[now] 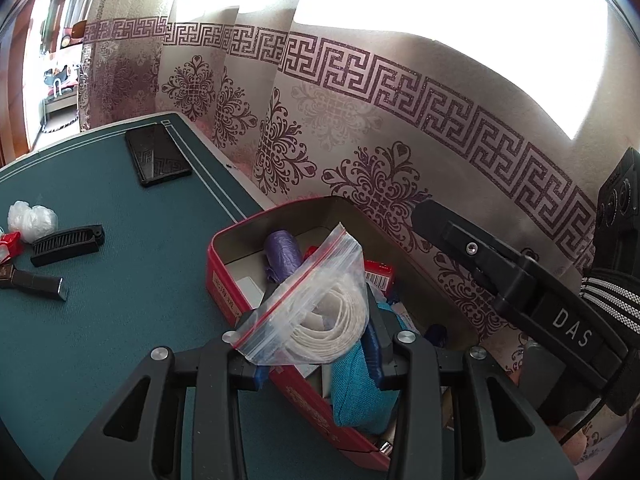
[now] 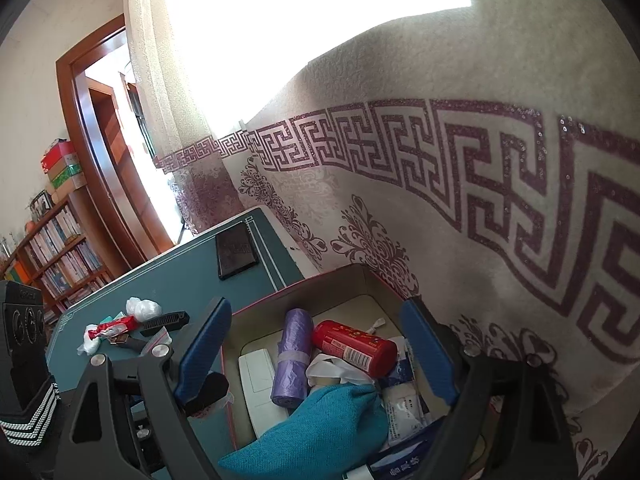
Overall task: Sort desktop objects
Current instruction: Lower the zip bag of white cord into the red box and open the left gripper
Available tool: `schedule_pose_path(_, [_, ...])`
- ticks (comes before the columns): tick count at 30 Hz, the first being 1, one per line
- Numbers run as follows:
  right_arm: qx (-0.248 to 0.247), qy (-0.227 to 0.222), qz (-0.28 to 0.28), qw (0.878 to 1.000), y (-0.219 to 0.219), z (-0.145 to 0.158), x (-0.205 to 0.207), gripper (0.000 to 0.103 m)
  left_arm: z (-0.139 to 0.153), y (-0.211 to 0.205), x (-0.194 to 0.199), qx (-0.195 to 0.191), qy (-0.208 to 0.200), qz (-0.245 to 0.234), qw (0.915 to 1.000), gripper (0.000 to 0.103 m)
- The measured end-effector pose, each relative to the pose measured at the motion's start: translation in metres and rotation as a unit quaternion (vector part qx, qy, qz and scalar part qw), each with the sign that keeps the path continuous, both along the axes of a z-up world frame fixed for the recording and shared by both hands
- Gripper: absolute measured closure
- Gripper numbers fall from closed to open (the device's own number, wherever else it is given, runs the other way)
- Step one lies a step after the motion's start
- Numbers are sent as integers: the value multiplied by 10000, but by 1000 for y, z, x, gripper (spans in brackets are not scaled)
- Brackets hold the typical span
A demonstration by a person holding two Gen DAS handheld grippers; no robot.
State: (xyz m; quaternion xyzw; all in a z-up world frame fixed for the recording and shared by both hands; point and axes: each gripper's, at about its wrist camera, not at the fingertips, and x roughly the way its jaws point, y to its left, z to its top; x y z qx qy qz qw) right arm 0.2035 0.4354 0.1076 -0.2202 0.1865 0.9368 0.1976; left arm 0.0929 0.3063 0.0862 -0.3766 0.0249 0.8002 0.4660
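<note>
My left gripper point(image 1: 316, 344) pinches a clear zip bag point(image 1: 316, 300) with a folded white strip inside, and I hold it over the near rim of the red box point(image 1: 224, 280) that stands at the table's edge against the curtain. My right gripper point(image 2: 316, 344) is spread wide and empty, its blue fingers point(image 2: 204, 344) straddling the box's near wall, pointing down at the contents.

The box is already crowded: a purple bag roll point(image 2: 292, 360), a red canister point(image 2: 354, 346), a teal pouch point(image 2: 320, 436), and paper packets. If I let go here, the bag probably lands half on the rim and slides out onto the green table point(image 1: 100, 340). The bag is slick and light, gripped near its lower part, so it may cling to a pad or twist as I release.

My two grippers are close; a careless swing of either could knock them together or nudge the box toward the curtain side, where I can't see how much table supports it.

A folding comb point(image 1: 66, 242), a crumpled plastic wad point(image 1: 32, 218) and a black phone point(image 1: 158, 154) lie on the table, not yet sorted.
</note>
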Motion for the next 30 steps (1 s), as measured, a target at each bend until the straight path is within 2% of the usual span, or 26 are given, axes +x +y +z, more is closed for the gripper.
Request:
schedule_pose_path(2, [48, -16, -17, 10000, 1, -1, 0, 13, -1, 6, -3, 10, -85, -25, 10000, 60])
schedule_pose_path(4, [92, -28, -29, 9999, 1, -2, 0, 13, -1, 9, -4, 82, -138, -44, 9999, 43])
schedule_pose_path(6, [100, -21, -29, 9999, 1, -2, 1, 13, 0, 9, -3, 159, -85, -23, 9998, 40])
schedule_pose_path(10, [97, -15, -36, 9999, 1, -2, 1, 13, -1, 4, -8, 157, -124, 17, 9998, 39])
schedule_pose_path(17, [55, -34, -8, 10000, -6, -1, -2, 12, 3, -19, -26, 214, -214, 433, 9986, 39])
schedule_pose_path(21, [198, -77, 59, 9998, -17, 3, -7, 11, 7, -35, -37, 334, -256, 659, 9969, 39])
schedule_pose_path(30, [278, -100, 201, 9994, -35, 5, -21, 8, 1, -77, -61, 90, -292, 1174, 9926, 39])
